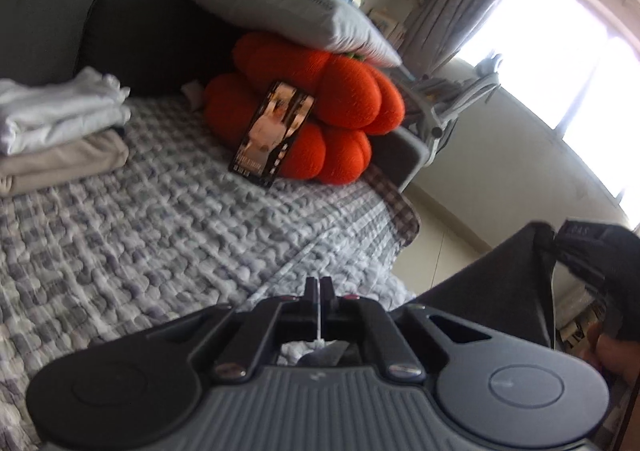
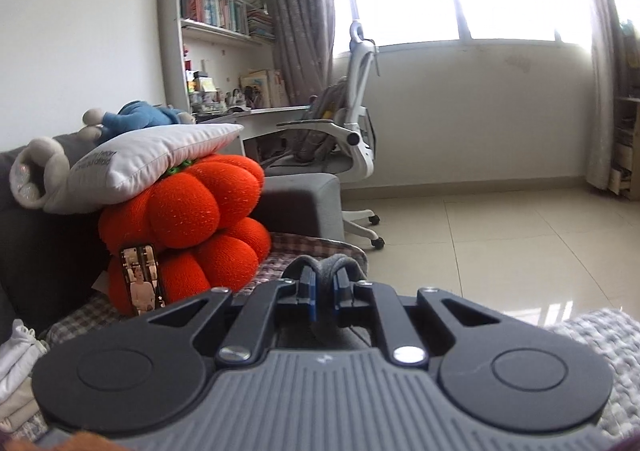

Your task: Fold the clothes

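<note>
- At the far left of the quilted grey-and-white checked bed cover (image 1: 160, 219), a stack of folded white and beige clothes (image 1: 60, 127) lies squared up, so some garments already sit folded; whether more wait out of view cannot be told.
- The left gripper (image 1: 320, 287) has its jaws pressed nearly together; a thin pale strand runs between them, and whether they pinch cloth cannot be told.
- The dark grey fabric garment (image 1: 500, 283) hangs stretched in the air at the near right, a corner held up by the right gripper (image 2: 324, 283), whose blue-padded jaws are clamped on a grey fold. This piece appears to be mid-fold rather than laid down.
- Farther right, a black phone with a lit screen (image 1: 272, 131) leans on an orange knitted pumpkin-shaped cushion (image 1: 320, 107), topped by a white pillow (image 1: 288, 15) and plush toys.
- These crowd the far end of the cover; the open middle looks free for laying the garment.
- A white office chair (image 2: 356, 147) stands beyond, off the bed.
</note>
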`<state>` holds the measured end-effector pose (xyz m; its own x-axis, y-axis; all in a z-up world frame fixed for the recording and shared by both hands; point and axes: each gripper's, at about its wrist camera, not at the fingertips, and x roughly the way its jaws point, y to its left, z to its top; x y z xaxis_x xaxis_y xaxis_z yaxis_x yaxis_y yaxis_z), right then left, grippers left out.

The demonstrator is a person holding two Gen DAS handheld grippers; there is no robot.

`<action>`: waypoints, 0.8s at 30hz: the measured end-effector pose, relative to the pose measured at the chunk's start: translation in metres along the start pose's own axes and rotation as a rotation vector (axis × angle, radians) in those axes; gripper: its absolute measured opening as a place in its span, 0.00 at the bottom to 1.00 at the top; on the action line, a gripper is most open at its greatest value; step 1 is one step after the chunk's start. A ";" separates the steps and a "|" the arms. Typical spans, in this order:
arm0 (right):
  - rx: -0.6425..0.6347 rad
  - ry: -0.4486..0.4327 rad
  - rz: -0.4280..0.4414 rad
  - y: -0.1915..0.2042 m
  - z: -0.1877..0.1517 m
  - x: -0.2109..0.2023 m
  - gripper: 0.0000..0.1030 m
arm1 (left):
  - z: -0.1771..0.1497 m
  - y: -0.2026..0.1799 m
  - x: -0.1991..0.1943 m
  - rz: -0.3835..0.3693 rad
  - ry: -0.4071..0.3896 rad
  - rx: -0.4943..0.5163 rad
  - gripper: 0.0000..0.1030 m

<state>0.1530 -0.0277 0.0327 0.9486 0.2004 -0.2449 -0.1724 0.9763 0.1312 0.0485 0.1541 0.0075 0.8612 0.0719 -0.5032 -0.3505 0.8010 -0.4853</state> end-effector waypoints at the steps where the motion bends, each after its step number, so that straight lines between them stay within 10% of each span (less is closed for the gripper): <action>1: -0.008 0.001 0.004 0.004 0.000 0.005 0.10 | 0.001 0.003 0.005 0.005 0.022 -0.019 0.06; 4: -0.025 0.006 0.014 0.015 0.002 0.020 0.10 | 0.001 0.007 0.016 0.011 0.066 -0.052 0.33; 24: 0.067 0.157 0.008 0.019 -0.027 0.090 0.14 | 0.003 0.012 0.049 0.011 0.208 -0.107 0.53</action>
<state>0.2277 0.0107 -0.0131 0.8934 0.2233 -0.3898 -0.1563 0.9680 0.1963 0.0881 0.1691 -0.0205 0.7664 -0.0521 -0.6402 -0.4063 0.7326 -0.5460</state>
